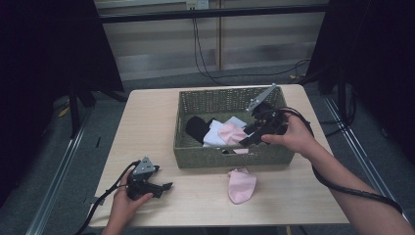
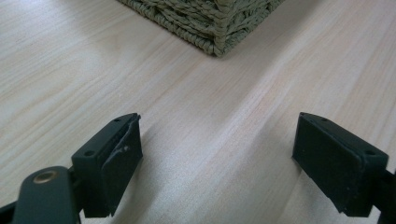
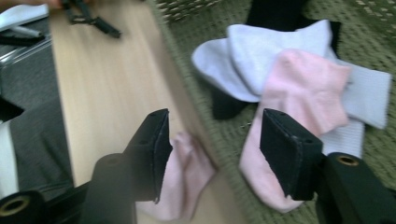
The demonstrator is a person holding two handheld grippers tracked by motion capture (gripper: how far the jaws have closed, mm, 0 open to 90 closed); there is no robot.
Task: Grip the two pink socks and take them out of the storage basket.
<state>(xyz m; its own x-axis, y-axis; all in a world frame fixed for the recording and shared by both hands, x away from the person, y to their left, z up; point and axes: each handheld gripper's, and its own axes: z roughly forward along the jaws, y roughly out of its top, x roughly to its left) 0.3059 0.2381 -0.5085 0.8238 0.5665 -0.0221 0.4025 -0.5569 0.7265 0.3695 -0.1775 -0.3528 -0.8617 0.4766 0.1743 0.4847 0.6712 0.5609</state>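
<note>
Pink on pale wood: pink sock (image 1: 241, 185) flat on the bench (image 1: 147, 127), just outside the near wall of the woven basket (image 1: 230, 156), apart from everything else. Reads as gathering socks into that basket, and close to done: already inside, a second pink sock (image 1: 231, 133) draped over the white socks (image 1: 215, 134), with a black sock (image 1: 197, 128) behind them. Right claw (image 1: 247, 139) above the basket's near right part, tilted down toward the pile, jaws well apart, nothing pinched, no pad on cloth. Along those jaws in the right gripper view, both pink pieces lying farther off, one past each jaw, neither between the pads. Left claw (image 1: 166, 186) low at the bench's near left, well apart from the basket, jaws spread wide over bare wood, holding nothing. Next, in all likelihood: out over the near wall with the right claw and down to the one piece left outside. Calls for a low approach, jaws kept apart until astride a raised fold, then a firm pinch, since thin cloth lying flat gives little to bite. Worth minding the basket wall on the way out, being close to the target.
</note>
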